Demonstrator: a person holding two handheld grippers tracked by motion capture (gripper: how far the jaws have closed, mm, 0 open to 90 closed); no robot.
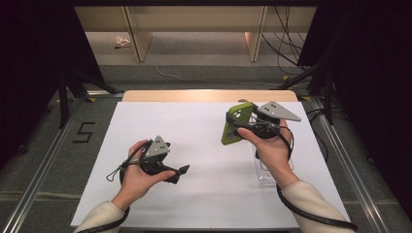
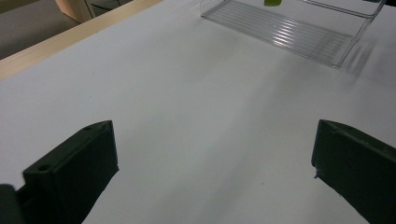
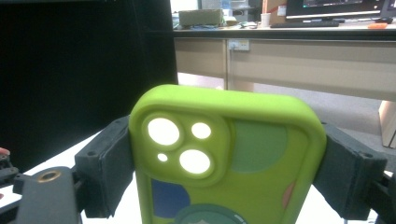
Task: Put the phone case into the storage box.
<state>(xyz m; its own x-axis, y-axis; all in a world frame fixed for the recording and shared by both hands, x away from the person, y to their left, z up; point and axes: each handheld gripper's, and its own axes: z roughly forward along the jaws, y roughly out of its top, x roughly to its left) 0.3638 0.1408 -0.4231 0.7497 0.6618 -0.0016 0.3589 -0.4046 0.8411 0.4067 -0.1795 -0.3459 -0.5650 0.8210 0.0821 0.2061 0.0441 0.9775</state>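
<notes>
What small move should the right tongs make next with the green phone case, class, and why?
Probably lower the green phone case towards the clear tray. The right tongs are clamped across its sides and hold it upright above the white table. The tray sits just below that hand and has no case in it. The left tongs are open with nothing between them, so they have no part in this step.
</notes>
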